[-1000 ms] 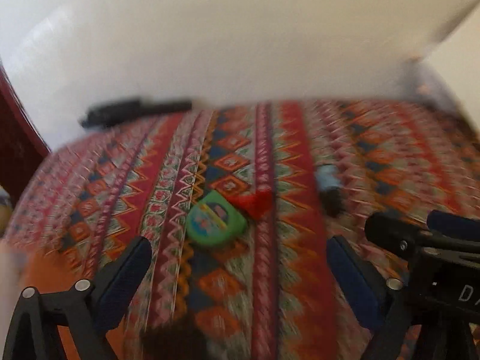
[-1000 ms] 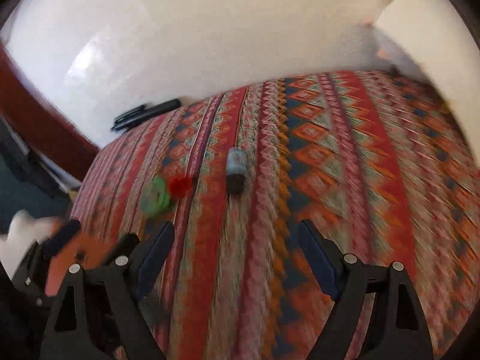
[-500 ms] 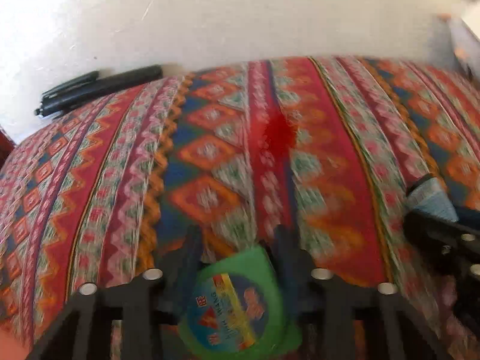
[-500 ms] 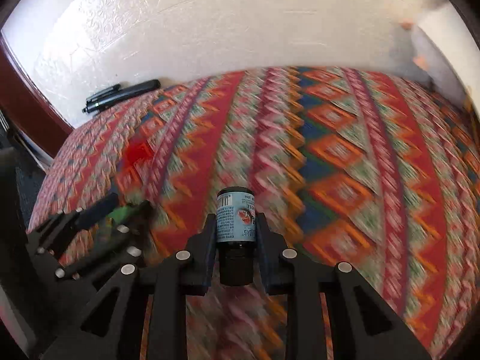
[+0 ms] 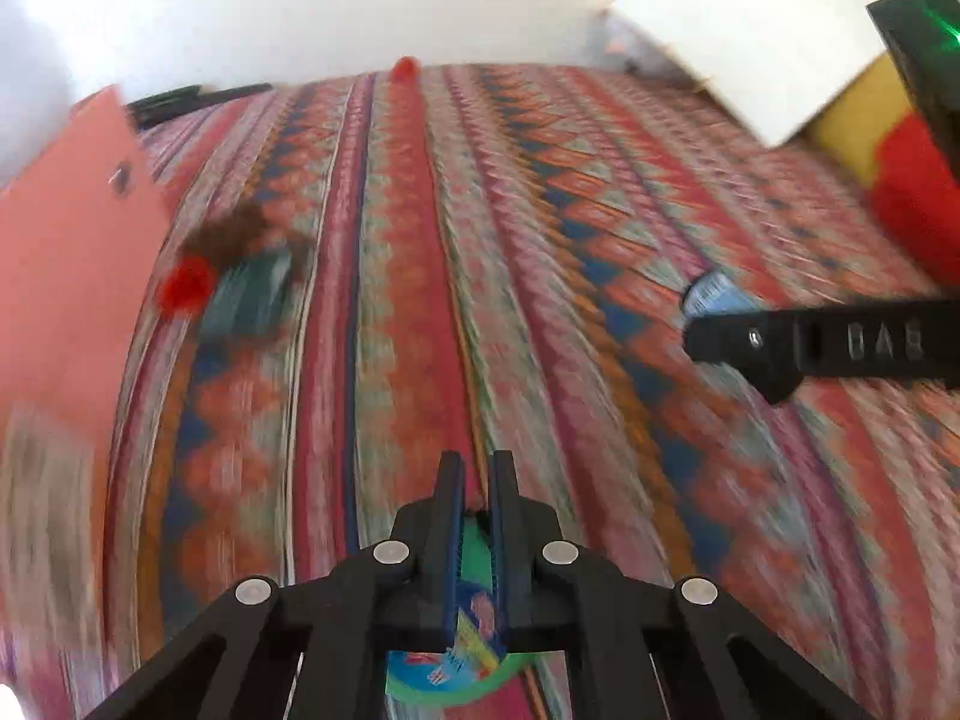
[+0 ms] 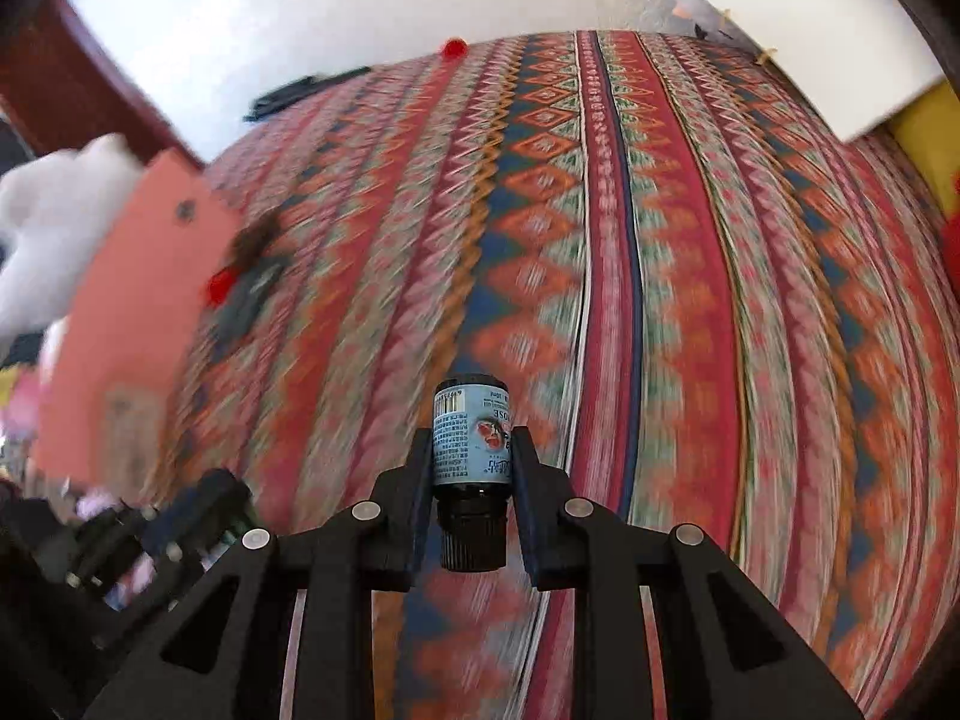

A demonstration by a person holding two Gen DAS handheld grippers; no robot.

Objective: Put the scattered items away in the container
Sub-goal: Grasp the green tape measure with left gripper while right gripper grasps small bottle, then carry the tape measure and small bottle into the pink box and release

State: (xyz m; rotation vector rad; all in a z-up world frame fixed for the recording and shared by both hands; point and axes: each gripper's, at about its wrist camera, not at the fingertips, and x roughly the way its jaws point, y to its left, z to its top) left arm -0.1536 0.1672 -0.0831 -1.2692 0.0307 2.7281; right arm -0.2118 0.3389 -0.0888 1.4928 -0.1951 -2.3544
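Observation:
My left gripper is shut on a flat green round packet and holds it above the patterned cloth. My right gripper is shut on a small bottle with a pale blue label and black cap, held above the cloth; it shows from the side in the left wrist view. A small red piece lies at the far edge of the cloth, also in the right wrist view. A salmon-coloured container stands at the left, seen too in the right wrist view.
A blurred dark item with a red spot lies on the cloth beside the container. Black pens lie at the far left edge by the wall. A white board and yellow and red objects stand at the right.
Both grippers have lifted off the cloth with the packet and bottle and pulled back. The salmon container and the dark item have come into view on the left.

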